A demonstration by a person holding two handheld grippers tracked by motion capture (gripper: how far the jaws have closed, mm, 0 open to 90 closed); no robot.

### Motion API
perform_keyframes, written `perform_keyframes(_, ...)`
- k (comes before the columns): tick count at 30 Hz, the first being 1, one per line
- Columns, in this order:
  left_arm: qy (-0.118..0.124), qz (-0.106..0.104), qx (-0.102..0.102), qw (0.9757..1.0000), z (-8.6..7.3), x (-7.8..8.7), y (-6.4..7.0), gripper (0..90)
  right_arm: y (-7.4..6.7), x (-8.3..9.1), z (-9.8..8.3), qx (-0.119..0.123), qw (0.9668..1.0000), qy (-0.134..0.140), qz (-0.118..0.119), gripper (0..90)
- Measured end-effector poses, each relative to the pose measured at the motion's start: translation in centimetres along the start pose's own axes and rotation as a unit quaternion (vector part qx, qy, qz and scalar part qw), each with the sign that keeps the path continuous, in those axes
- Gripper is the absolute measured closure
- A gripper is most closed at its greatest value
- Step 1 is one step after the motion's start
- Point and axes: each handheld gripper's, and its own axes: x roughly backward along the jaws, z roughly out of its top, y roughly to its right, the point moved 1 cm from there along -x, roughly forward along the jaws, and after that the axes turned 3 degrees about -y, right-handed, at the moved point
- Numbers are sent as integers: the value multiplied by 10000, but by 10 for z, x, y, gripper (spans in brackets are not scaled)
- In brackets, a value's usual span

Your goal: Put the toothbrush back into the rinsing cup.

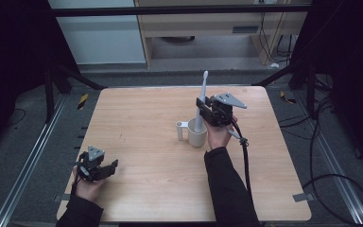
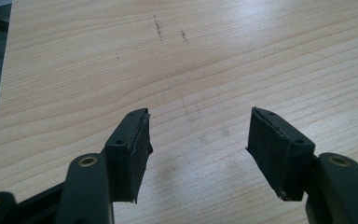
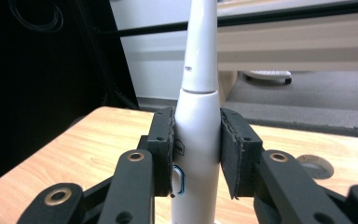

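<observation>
A white electric toothbrush (image 1: pixel 201 104) stands upright with its lower end inside a cream cup (image 1: pixel 197 134) near the table's middle. My right gripper (image 1: pixel 204 108) is shut on the toothbrush handle (image 3: pixel 196 140), both pads pressed against its sides. A blue-ringed button shows low on the handle. A small white tube (image 1: pixel 180 130) stands just left of the cup. My left gripper (image 1: pixel 105 169) rests low at the table's front left, open, with bare wood between its pads (image 2: pixel 135 144).
The wooden table (image 1: pixel 142 118) has faint dark marks left of the cup. A roll of tape (image 3: pixel 315 166) lies on the wood behind the right gripper's jaws. A cable trails from the right gripper toward the front edge. Dark frames and floor cables surround the table.
</observation>
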Motion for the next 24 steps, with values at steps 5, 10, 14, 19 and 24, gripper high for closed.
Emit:
perform_keyframes(5,0,5,-6,10000,0,0,0,378,-1,-6,-12,0,9997,-236,7,675)
perform_keyframes(10,-3,10,-7,10000,0,0,0,378,0,-12,-22,16,9983,-580,-24,674)
perform_keyframes(14,-2,11,-11,10000,0,0,0,378,-2,-14,-27,76,9972,-749,-31,674)
perform_keyframes(19,-5,13,-16,10000,0,0,0,378,-1,-16,-32,69,9944,-1054,26,672)
perform_keyframes(24,-10,14,-22,10000,0,0,1,378,1,-18,-37,118,9923,-1234,28,673)
